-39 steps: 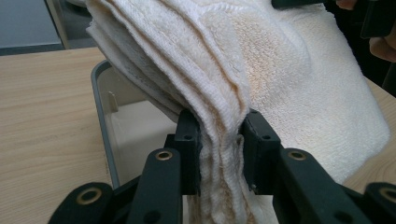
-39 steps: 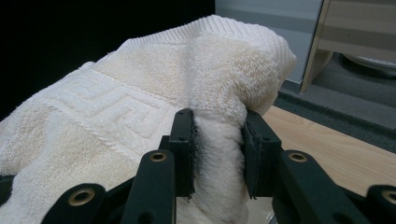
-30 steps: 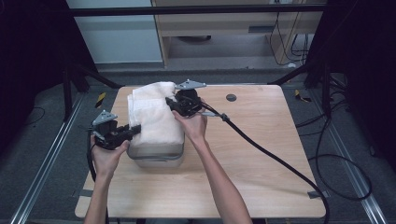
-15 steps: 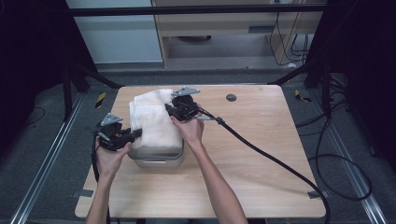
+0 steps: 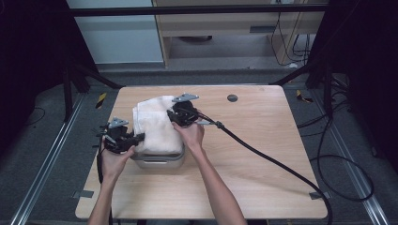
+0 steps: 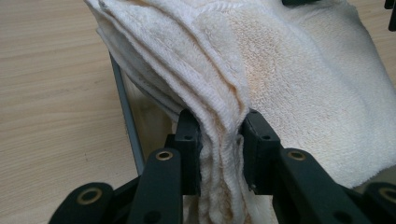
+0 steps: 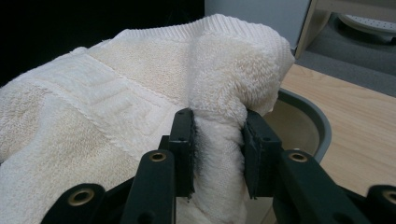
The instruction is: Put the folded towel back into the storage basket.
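**Operator:** Cream terry cloth is sitting between both sets of jaws. I am reading the left gripper (image 5: 139, 137) as clamped on a bunched fold of the towel (image 5: 157, 123); in the left gripper view the layered edge of the towel (image 6: 261, 74) is running down between the two black pads.

**Monitor:** Confirm the right side.

**Operator:** The right gripper (image 5: 174, 116) is likewise pinching a thick rolled fold at the far end of the towel (image 7: 140, 88). In the right gripper view the jaws are pressing into the pile on both sides.

**Monitor:** State the towel's location.

**Operator:** It is lying draped over a grey metal pan (image 5: 159, 161), which is resting on the wooden surface (image 5: 263, 187) toward its left half. The pan's thin rim (image 6: 126, 121) is showing under the cloth in the left gripper view, and its curved rim (image 7: 314, 122) is showing beside the fold in the right gripper view.

**Monitor:** Hand positions?

**Operator:** The left hand (image 5: 114, 158) is holding its gripper at the pan's left side; the right hand (image 5: 190, 135) is reaching over the pan's near right corner. A black cable (image 5: 272, 161) is trailing from the right gripper across the surface to the right.
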{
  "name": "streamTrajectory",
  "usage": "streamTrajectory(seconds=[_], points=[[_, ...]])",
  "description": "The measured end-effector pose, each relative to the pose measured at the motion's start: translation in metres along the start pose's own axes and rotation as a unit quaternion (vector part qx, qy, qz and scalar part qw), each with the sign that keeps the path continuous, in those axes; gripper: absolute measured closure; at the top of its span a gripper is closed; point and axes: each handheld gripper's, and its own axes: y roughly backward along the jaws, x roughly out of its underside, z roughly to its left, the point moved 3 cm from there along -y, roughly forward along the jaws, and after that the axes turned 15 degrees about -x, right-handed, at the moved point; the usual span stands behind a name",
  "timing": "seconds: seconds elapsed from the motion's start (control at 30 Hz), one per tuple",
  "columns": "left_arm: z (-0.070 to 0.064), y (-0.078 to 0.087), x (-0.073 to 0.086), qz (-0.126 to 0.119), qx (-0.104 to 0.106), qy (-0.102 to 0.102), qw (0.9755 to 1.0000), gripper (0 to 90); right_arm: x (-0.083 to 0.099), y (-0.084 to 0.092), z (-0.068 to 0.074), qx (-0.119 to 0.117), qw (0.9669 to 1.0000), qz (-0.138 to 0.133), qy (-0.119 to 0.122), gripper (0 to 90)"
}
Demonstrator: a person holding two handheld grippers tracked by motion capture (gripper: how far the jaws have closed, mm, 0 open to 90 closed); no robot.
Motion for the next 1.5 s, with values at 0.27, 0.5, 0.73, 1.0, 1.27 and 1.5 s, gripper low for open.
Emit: streamTrajectory(seconds=[0.27, 0.5, 0.73, 1.0, 1.27, 1.5], points=[[-0.001, -0.009, 0.005, 0.017, -0.003, -0.008, 0.9998, 69.9, 0.012, -0.007, -0.005, 0.000, 0.9999, 0.011, -0.009, 68.0], [-0.003, -0.015, 0.009, 0.030, -0.004, -0.015, 0.9994, 69.9, 0.021, -0.012, -0.009, -0.003, 0.9995, 0.021, -0.022, 67.6], [-0.003, -0.019, 0.012, 0.043, -0.003, -0.019, 0.9989, 69.8, 0.026, -0.014, -0.008, 0.012, 0.9991, 0.036, -0.018, 66.8], [-0.003, -0.022, 0.012, 0.046, -0.014, -0.017, 0.9987, 64.8, 0.030, -0.015, -0.007, 0.030, 0.9981, 0.054, -0.004, 60.4], [0.005, -0.007, 0.004, 0.007, -0.025, 0.004, 0.9996, 57.1, 0.026, -0.009, -0.007, 0.036, 0.9985, 0.031, 0.026, 49.3], [0.005, 0.008, -0.004, -0.030, -0.019, 0.013, 0.9993, 54.0, 0.013, 0.012, -0.004, 0.031, 0.9989, 0.007, 0.034, 41.3]])
